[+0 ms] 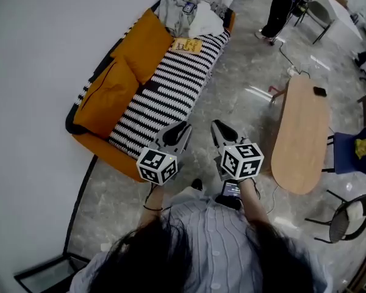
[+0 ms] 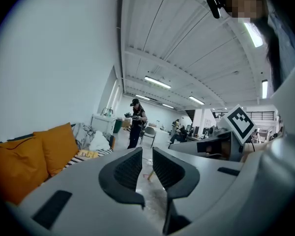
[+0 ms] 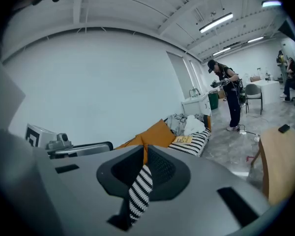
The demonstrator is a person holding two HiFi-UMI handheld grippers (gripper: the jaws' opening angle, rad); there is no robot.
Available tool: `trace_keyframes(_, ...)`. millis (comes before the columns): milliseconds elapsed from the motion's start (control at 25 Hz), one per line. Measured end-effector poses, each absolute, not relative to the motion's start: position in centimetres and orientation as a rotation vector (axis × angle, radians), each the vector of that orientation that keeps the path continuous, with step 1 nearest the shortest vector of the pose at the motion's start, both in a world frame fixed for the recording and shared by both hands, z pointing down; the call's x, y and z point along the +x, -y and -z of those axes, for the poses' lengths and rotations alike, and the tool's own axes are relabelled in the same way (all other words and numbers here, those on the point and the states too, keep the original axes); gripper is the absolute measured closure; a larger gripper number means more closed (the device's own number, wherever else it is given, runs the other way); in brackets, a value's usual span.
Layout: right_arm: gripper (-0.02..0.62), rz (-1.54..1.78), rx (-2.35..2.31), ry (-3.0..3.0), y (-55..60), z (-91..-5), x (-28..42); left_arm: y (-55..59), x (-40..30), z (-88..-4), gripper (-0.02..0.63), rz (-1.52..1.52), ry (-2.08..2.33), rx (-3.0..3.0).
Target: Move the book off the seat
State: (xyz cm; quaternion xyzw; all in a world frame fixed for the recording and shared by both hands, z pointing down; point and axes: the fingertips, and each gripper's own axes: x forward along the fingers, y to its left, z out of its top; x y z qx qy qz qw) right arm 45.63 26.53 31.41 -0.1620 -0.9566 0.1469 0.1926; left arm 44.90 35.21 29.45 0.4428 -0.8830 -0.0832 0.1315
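So the book (image 1: pixel 187 44), a thin yellow one, is lying flat on the striped seat (image 1: pixel 165 96) of the orange sofa (image 1: pixel 107 152). It's way out ahead of both grippers at the far end, right beside a heap of clothes (image 1: pixel 192 14) (can't tell if it's actually touching them). Nothing's picked up yet. The left gripper (image 1: pixel 182 127) and right gripper (image 1: pixel 219 127) sit side by side near the sofa's close end, both pinched down to a sliver with nothing in them. In the right gripper view the stripes showing through the slit are just the seat well beyond it. Two orange cushions (image 1: pixel 119 78) lean along the backrest, ahead and left of the left gripper, and an oval wooden table (image 1: pixel 302 133) sits off to the right of the right gripper. What I'd worry about: the book's flat on soft padding, so a jaw coming in too steep probably just presses it into the cushion or shoves it against the clothes instead of getting under an edge. Grab too close to that heap and you likely snag fabric with it. A thin book pinched by one corner could also flop open or slide out on the way off. And the jaws have to open first, obviously.
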Motion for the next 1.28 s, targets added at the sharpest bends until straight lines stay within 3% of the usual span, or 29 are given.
trace_keyframes(280,0.558,-0.452,-0.425,2.685,-23.6,-32.2,41.5,-32.8,42.0,-30.7,0.546,0.230,2.531,1.297)
trace_keyframes(880,0.558,-0.394,-0.589,2.607,-13.4,-32.7,24.9,-23.0,26.7,-30.4,0.546,0.264,2.610,1.097)
trace_keyframes(1280,0.558,-0.405,-0.684,2.560,-8.3,-33.6,18.3,-17.7,20.5,-30.9,0.546,0.247,2.630,0.996)
